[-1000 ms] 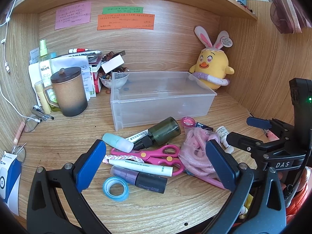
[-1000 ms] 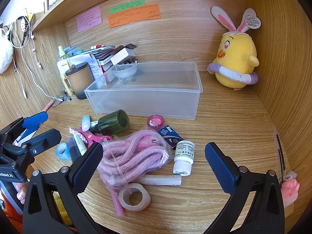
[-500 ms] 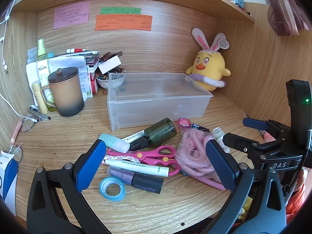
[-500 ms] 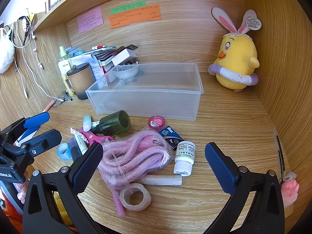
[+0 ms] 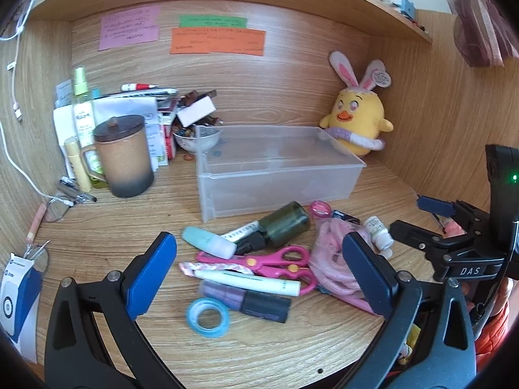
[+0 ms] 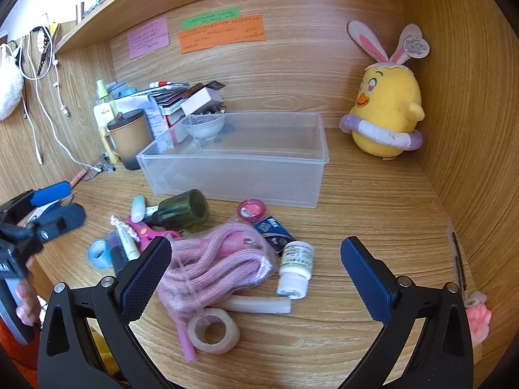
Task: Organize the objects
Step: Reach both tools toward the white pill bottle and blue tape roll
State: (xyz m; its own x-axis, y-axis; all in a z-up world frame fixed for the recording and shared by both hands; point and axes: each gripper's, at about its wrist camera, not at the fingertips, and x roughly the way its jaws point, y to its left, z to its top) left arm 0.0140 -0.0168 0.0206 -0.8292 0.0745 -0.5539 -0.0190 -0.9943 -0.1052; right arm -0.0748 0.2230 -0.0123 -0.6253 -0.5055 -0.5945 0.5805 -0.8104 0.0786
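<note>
Both grippers are hovering wide open, holding nothing, over the clutter by the bin.

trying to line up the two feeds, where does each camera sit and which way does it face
Left wrist: on the left gripper, facing the desk's back wall over the pink-handled scissors and blue tape ring; its open blue-padded fingers frame the bottom, the right gripper shows at the right edge.
Right wrist: on the right gripper, over the bagged pink rope and white pill bottle; the left gripper shows at the left edge.
Shared: clear plastic bin, yellow bunny-eared chick plush, dark green bottle.
</note>
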